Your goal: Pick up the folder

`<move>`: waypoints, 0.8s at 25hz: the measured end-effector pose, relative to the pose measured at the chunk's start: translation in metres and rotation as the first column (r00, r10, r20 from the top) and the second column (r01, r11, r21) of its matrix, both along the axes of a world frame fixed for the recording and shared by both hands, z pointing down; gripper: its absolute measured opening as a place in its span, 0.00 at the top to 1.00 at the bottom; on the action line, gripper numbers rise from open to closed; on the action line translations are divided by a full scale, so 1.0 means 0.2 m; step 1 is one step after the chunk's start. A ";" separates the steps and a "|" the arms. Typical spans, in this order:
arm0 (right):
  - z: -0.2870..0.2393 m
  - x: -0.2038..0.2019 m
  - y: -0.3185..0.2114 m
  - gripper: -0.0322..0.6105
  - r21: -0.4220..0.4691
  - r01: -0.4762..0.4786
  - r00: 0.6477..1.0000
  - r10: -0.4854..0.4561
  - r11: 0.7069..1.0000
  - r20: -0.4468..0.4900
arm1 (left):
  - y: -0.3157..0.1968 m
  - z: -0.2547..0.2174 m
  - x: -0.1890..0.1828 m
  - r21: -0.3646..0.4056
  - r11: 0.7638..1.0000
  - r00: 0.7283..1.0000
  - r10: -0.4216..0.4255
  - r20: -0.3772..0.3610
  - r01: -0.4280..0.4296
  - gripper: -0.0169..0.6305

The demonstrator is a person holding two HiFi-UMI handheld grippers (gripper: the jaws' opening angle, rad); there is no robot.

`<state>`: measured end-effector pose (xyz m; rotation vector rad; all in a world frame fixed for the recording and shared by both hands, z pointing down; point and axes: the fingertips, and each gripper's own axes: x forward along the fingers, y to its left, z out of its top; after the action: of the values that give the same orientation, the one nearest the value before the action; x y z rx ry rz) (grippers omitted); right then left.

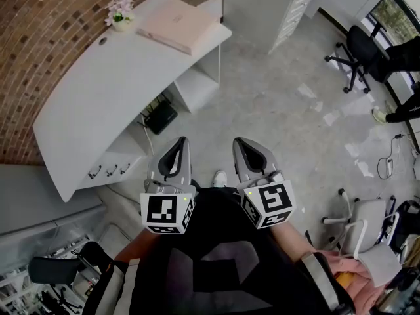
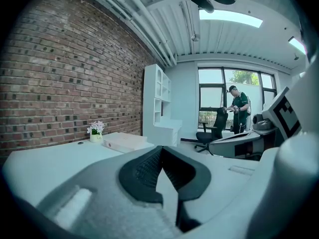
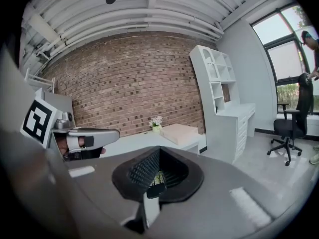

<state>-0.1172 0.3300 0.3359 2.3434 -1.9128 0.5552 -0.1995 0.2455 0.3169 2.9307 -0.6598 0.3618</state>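
A flat pale pink folder [image 1: 177,26] lies on the far end of the long white desk [image 1: 98,104], next to a small pot of flowers [image 1: 121,15]. It also shows in the left gripper view as the folder [image 2: 127,142] and in the right gripper view as the folder [image 3: 179,132]. My left gripper [image 1: 181,141] and right gripper [image 1: 240,142] are side by side close to my body, over the floor and well short of the desk. Both are shut with nothing between the jaws, as the left gripper [image 2: 160,152] and right gripper [image 3: 158,154] show in their own views.
A brick wall [image 1: 46,38] runs behind the desk. A white cabinet with shelves [image 1: 275,8] stands beyond the desk's end. A black office chair [image 1: 357,54] and a person [image 2: 239,108] are by the window. A black box [image 1: 161,117] sits under the desk, a white chair [image 1: 367,228] at right.
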 end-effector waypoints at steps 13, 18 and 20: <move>0.08 0.19 -0.23 0.95 -0.009 -0.034 0.999 0.035 0.999 0.028 | -0.25 0.09 0.19 -0.023 1.000 1.000 0.013 0.012 -0.012 0.97; 0.11 0.33 -0.27 0.95 -0.035 -0.068 0.997 0.069 0.997 0.025 | -0.31 0.12 0.35 -0.040 0.998 0.999 0.052 0.009 -0.052 0.97; 0.13 0.37 -0.34 0.95 -0.050 -0.072 0.997 0.074 0.996 0.034 | -0.38 0.14 0.40 -0.058 0.997 0.998 0.058 0.015 -0.057 0.97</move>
<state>-0.0435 0.2618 0.3625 2.3972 -1.8124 0.6467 -0.1196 0.1700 0.3458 2.8998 -0.5591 0.4048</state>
